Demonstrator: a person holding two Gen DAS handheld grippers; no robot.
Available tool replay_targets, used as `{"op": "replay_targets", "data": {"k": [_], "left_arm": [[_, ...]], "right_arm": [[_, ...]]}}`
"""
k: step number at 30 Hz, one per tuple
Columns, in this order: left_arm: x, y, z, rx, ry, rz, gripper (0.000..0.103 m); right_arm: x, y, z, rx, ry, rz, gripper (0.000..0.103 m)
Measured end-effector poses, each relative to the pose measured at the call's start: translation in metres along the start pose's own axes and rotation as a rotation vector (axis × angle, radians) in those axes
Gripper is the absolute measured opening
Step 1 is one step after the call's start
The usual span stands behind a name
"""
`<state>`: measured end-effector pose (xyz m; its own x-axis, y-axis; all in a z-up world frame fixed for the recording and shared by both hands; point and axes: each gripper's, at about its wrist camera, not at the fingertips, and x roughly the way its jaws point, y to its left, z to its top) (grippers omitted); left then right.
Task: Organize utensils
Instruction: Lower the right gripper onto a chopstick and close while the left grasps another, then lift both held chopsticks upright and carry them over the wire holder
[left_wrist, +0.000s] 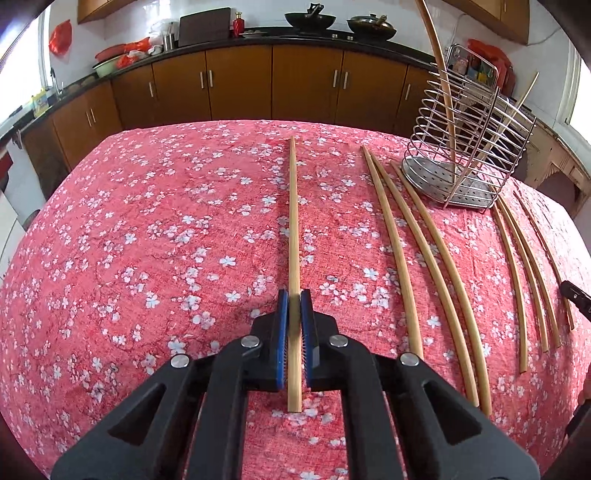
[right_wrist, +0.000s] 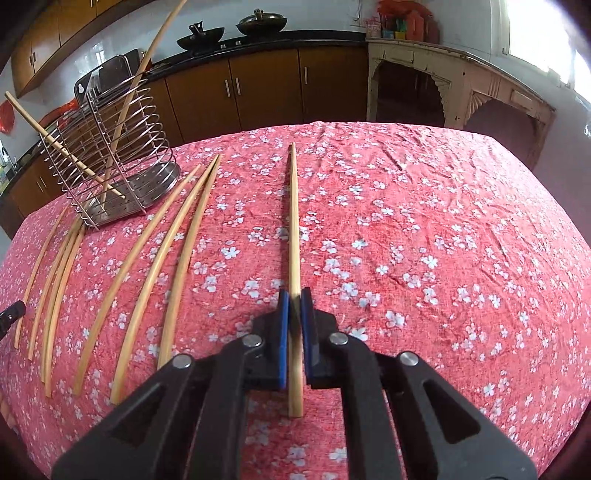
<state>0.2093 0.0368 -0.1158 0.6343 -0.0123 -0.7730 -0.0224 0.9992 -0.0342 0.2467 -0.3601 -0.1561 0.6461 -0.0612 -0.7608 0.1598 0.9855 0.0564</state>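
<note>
In the left wrist view my left gripper (left_wrist: 294, 295) is shut on a bamboo chopstick (left_wrist: 293, 221), which runs straight ahead over the pink flowered tablecloth (left_wrist: 147, 221). My right gripper (right_wrist: 294, 293) is likewise shut on another chopstick (right_wrist: 293, 221) between its blue pads. A steel wire utensil holder (left_wrist: 436, 173) stands at the far right of the left view and at the far left (right_wrist: 147, 181) of the right view. Two chopsticks (right_wrist: 140, 74) lean inside it. Several loose chopsticks (left_wrist: 424, 258) lie on the cloth between the two grippers, also seen as loose chopsticks (right_wrist: 177, 240) in the right view.
Brown kitchen cabinets (left_wrist: 240, 85) with a black counter and woks run behind the table. A worn pale side table (right_wrist: 461, 81) stands at the back right. The other gripper's black tip shows at each view's edge: right tip (left_wrist: 576, 295), left tip (right_wrist: 11, 314).
</note>
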Motion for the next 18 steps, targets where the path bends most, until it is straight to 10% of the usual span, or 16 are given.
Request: {"op": "replay_targets", "data": {"k": [18], "left_arm": [[-0.0004,-0.0003,0.0005,0.001,0.003,-0.002,0.009]], "right_arm": [[0.0001,0.0017,-0.0006,0.009,0.001,0.008,0.008]]}}
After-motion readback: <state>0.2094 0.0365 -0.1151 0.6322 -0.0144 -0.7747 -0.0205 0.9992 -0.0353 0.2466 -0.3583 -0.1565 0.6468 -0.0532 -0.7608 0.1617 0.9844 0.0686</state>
